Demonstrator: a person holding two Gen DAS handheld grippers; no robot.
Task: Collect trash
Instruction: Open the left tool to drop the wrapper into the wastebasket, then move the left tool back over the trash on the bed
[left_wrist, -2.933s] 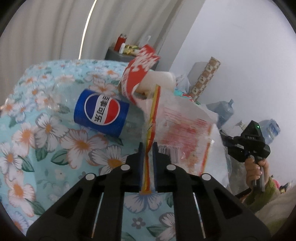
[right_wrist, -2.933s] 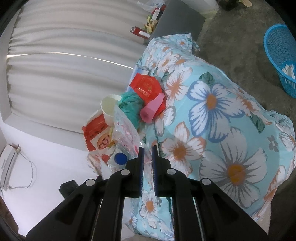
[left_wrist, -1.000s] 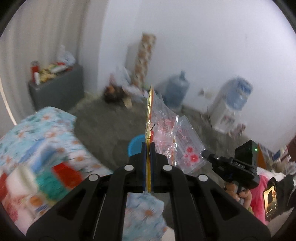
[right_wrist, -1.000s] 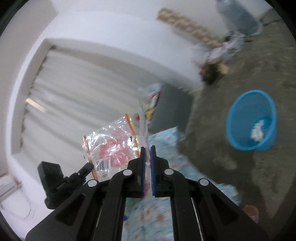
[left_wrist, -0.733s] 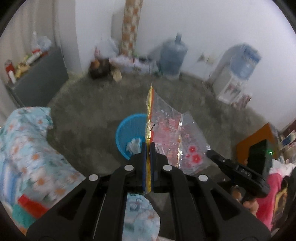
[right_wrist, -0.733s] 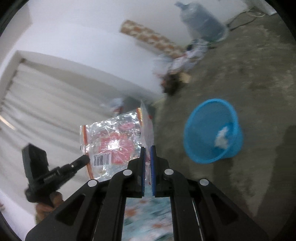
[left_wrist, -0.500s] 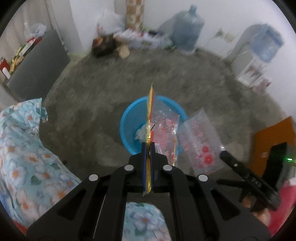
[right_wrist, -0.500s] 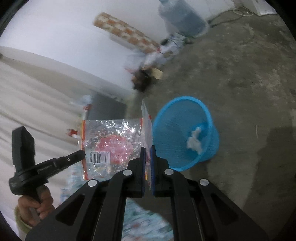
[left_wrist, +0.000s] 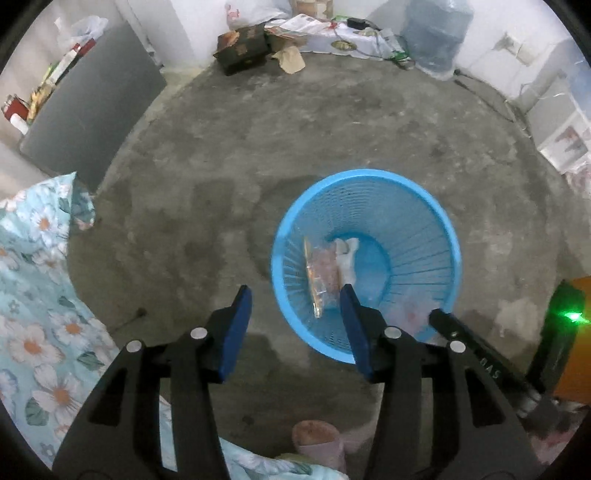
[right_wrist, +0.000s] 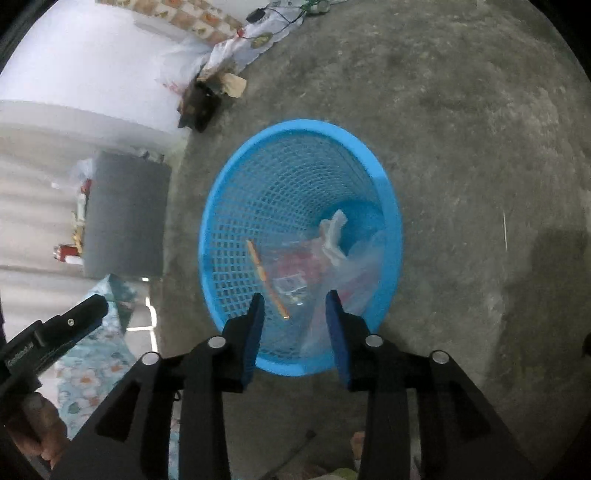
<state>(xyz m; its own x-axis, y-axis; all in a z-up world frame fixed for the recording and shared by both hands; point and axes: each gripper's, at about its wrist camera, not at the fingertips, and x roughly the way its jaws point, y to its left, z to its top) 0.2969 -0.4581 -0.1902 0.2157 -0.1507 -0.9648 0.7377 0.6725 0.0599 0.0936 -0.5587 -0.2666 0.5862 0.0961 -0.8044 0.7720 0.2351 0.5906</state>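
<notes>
Left gripper (left_wrist: 295, 310): jaws wide apart, nothing between them, hanging above the near-left edge of the basket.
Right gripper (right_wrist: 293, 317): jaws apart and empty, over the near rim of the basket.
Basket (left_wrist: 436, 218): blue mesh, on bare concrete floor (left_wrist: 207, 177), right of the flowered cloth (left_wrist: 33, 295).
Trash in basket: a clear wrapper (right_wrist: 284, 273) with red print and an orange edge leans on the left inner wall; a clear bag (right_wrist: 354, 266) slumps to its right; a white scrap (right_wrist: 332, 232) lies further in, near the bottom.
Progress, my read: these pieces are delivered; more is probably left on the cloth, though none shows from here.
Risk, bag: looks light, and it sits high near the rim; a gripper swinging away close by could snag it or waft it out.
Risk, basket: likely light; a knock from either finger on the near rim could tip or slide it.
Risk, floor: a pink cup (left_wrist: 317, 443) lies near the cloth's edge, easy to kick or overlook.
Risk, grippers: close together over one opening; pulling back together may make them collide.
</notes>
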